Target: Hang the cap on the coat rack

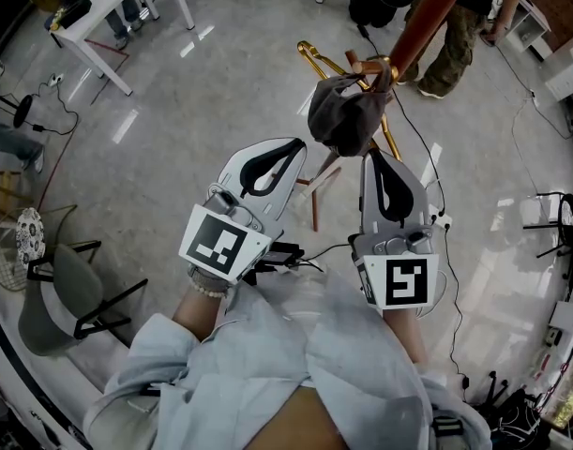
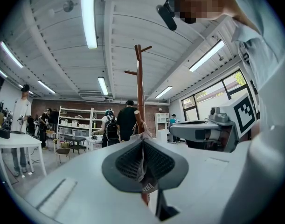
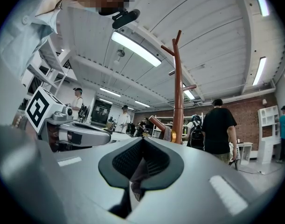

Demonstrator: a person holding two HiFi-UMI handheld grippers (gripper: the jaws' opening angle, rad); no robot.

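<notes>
Over a glossy grey floor (image 1: 220,82), the cap (image 1: 347,115) hangs at the coat rack (image 1: 427,17), just ahead of the left gripper (image 1: 299,145) and right gripper (image 1: 369,156), each clamped on its fabric.

The cap (image 1: 347,115) is matt cloth, the coat rack (image 1: 430,12) glossy wood.

My head camera looks steeply down at the floor (image 1: 220,92) and coat rack (image 1: 434,9). Cameras on the left hand-held gripper (image 2: 142,141) and right hand-held gripper (image 3: 142,139) sit close behind their jaws, tilted up toward the ceiling (image 2: 133,13); all three views share the rack.
</notes>
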